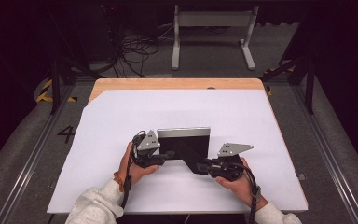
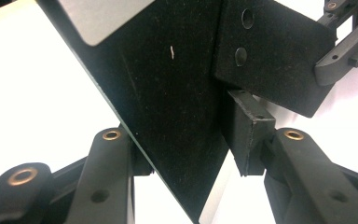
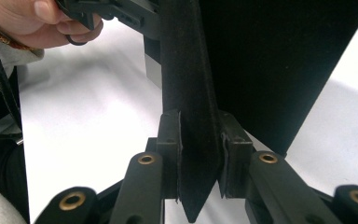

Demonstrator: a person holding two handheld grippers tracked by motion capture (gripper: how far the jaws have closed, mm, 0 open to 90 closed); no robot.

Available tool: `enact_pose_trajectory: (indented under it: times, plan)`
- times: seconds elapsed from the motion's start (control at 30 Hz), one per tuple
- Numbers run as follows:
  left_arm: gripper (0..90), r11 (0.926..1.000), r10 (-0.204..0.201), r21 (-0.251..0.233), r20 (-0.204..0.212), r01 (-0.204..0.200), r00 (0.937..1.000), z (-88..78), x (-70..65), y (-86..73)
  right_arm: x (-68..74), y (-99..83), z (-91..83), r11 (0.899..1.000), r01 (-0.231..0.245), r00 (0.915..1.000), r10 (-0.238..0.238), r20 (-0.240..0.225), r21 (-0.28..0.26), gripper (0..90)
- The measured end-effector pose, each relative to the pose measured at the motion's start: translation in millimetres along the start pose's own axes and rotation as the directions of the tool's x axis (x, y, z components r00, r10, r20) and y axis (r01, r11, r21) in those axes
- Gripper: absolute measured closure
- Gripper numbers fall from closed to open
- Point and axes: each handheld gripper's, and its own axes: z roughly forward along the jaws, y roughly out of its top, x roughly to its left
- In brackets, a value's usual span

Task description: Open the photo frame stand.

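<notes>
Lying flat near the middle of the surface (image 1: 242, 112), the black case (image 1: 186, 144) sits between the two grippers, with a silver strip along its far edge and a loose black flap (image 1: 196, 164) running from its near corner out toward the person's right. The right gripper (image 1: 208, 164) meets that flap end-on: in the right gripper view both pads are pressed against the flap (image 3: 191, 140), one on each face, so it has a firm pinch on it. The left gripper (image 1: 168, 154) comes at the case from the opposite side; in the left gripper view the near corner of the case (image 2: 168, 116) lies between its part-open jaws, one pad close beside the edge, but whether they actually press on it I cannot tell. The flap's long axis points from the case straight at the right hand (image 1: 235, 184), so any lifting or folding would likely turn on that hand, the left hand (image 1: 135, 170) steadying. A white sheet covers the wooden surface; beyond it are grey floor, loose cables (image 1: 135, 49) and a white frame (image 1: 212, 32) in a dim room.
</notes>
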Motion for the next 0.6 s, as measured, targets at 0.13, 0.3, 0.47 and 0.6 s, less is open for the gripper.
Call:
enact_pose_trajectory:
  times: [0.13, 0.3, 0.47, 0.6]
  plan:
    - [58.1, 1.0, 0.009, -0.003, -0.009, -0.009, 0.9999, -0.6, -2.2, -0.6, 0.7, 0.0, -0.2, 1.0, 0.008, 1.0, -0.008, 0.003, 0.007, 74.3]
    - [57.9, 0.9988, 0.037, 0.031, 0.0, -0.037, 0.9993, 4.7, -4.7, -6.9, 2.0, -0.2, -0.4, 0.999, 0.025, 0.9997, -0.026, 0.005, 0.021, 74.9]
    - [56.3, 0.9972, 0.045, 0.059, 0.018, -0.046, 0.9988, 11.3, -5.7, -10.2, 2.0, -1.0, -0.4, 0.999, 0.031, 0.9995, -0.031, 0.005, 0.023, 75.1]
    - [54.6, 0.9966, 0.043, 0.068, 0.029, -0.045, 0.9987, 13.9, -5.8, -11.5, 2.0, -1.3, -0.6, 0.999, 0.035, 0.9994, -0.035, 0.005, 0.025, 75.3]
